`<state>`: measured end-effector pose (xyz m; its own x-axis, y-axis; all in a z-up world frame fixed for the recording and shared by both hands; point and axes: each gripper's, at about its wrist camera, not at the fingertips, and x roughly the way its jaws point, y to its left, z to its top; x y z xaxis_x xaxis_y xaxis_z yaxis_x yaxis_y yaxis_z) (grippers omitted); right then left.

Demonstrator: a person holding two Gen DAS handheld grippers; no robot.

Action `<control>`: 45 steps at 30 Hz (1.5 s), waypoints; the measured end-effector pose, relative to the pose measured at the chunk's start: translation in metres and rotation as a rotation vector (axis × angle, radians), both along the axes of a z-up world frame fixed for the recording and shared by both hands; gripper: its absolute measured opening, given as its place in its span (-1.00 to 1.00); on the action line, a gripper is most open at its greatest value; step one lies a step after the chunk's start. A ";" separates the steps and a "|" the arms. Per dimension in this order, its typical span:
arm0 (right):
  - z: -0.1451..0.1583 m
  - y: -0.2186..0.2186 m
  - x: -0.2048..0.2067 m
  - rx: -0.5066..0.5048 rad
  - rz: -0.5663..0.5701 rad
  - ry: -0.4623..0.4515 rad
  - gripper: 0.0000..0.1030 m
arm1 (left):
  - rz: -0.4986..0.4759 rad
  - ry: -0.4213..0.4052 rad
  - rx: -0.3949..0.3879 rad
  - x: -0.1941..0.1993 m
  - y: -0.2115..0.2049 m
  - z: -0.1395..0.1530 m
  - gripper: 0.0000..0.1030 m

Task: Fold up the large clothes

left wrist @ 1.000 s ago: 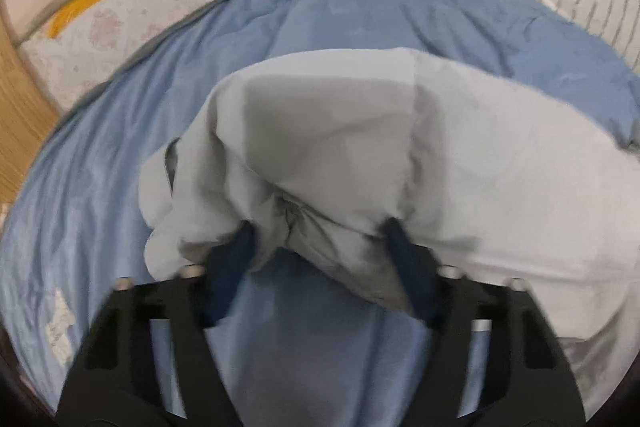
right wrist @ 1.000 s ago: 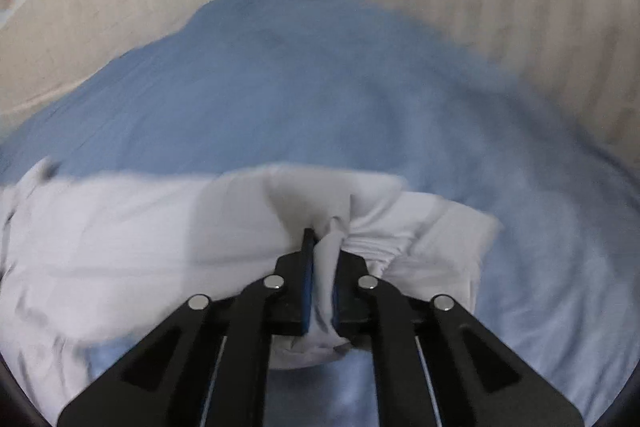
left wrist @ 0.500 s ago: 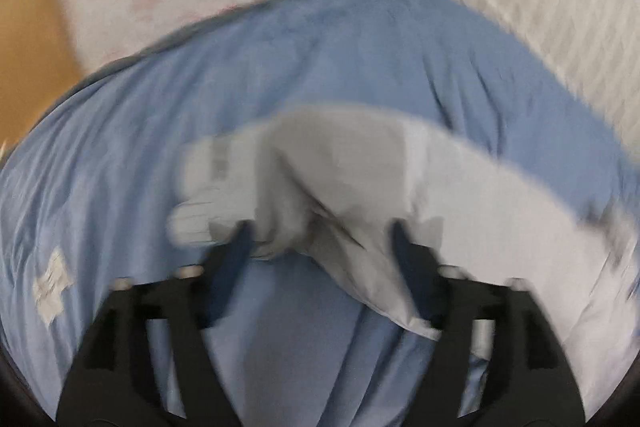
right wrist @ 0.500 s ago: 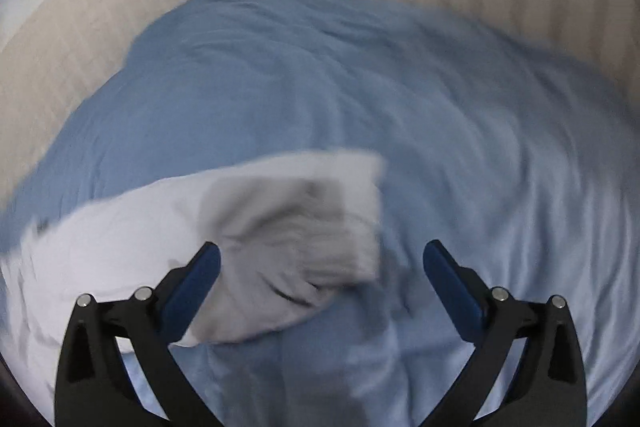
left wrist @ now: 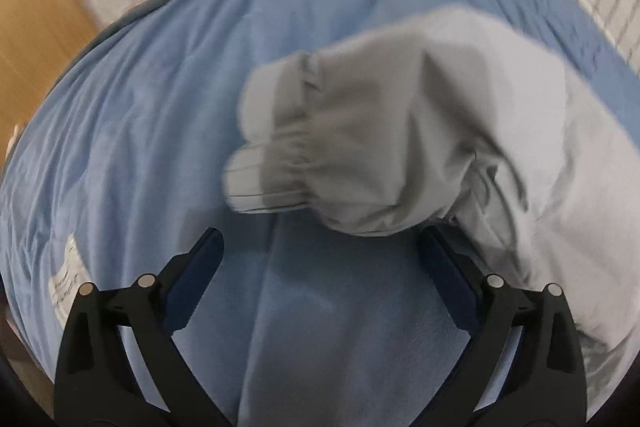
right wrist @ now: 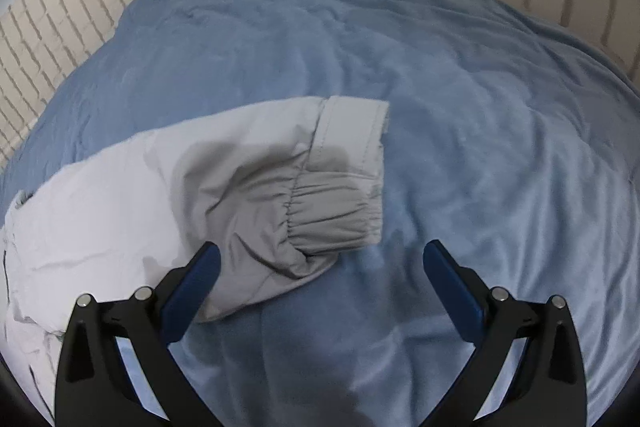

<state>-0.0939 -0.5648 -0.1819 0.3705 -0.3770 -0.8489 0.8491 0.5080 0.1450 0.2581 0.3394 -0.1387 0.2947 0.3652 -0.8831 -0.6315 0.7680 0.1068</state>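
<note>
— Both your grippers let go of the jacket (right wrist: 152, 195) since a second ago?
— Yes. Your right gripper (right wrist: 322, 263) gapes wide, empty; your left gripper (left wrist: 320, 251) is opening, cuff (left wrist: 280, 163) just beyond. Jacket lies on the blanket (right wrist: 440, 107).

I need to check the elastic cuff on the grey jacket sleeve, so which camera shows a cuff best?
The right wrist view: the cuff lies sharp and whole on the blue bedding. The left wrist view shows a cuff too, but blurred.
</note>
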 end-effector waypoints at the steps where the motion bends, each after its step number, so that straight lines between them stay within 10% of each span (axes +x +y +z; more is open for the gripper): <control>1: -0.003 -0.003 0.001 0.014 -0.001 -0.011 0.96 | -0.001 0.006 0.006 0.005 -0.001 -0.004 0.92; 4: -0.013 -0.011 0.003 0.045 0.008 -0.032 0.82 | 0.004 0.017 0.011 0.018 0.000 -0.010 0.94; 6: -0.016 -0.012 0.011 0.036 0.029 -0.018 0.07 | 0.008 0.015 0.011 0.026 0.003 -0.013 0.94; 10: 0.001 -0.011 0.027 -0.030 0.052 -0.014 -0.49 | 0.022 0.012 0.005 0.025 0.005 -0.013 0.94; 15: 0.060 0.002 0.034 -0.162 0.054 -0.158 -0.57 | 0.042 -0.017 0.017 0.030 0.006 0.004 0.94; 20: 0.119 0.055 0.056 -0.247 0.207 -0.298 -0.57 | 0.126 -0.241 -0.099 0.001 0.003 0.058 0.94; 23: 0.149 0.099 0.076 -0.277 0.330 -0.375 -0.57 | 0.116 -0.428 -0.097 -0.013 -0.010 0.105 0.94; 29: 0.181 0.208 0.131 -0.252 0.573 -0.497 -0.57 | -0.153 -0.584 0.195 -0.026 -0.094 0.178 0.94; 38: 0.134 0.407 0.209 -0.182 1.003 -0.414 -0.47 | -0.365 -0.550 0.042 -0.031 -0.180 0.165 0.94; 40: 0.135 0.433 0.209 -0.185 1.100 -0.404 0.73 | -0.425 -0.526 0.042 -0.033 -0.202 0.156 0.94; 45: 0.185 0.424 0.180 -0.192 1.036 -0.548 0.96 | -0.559 -0.452 0.074 -0.050 -0.238 0.140 0.94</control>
<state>0.0864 -0.1410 0.0033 0.8703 0.2129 -0.4442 -0.1311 0.9693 0.2078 0.2085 0.1019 0.0017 0.7857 0.1071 -0.6093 -0.1408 0.9900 -0.0076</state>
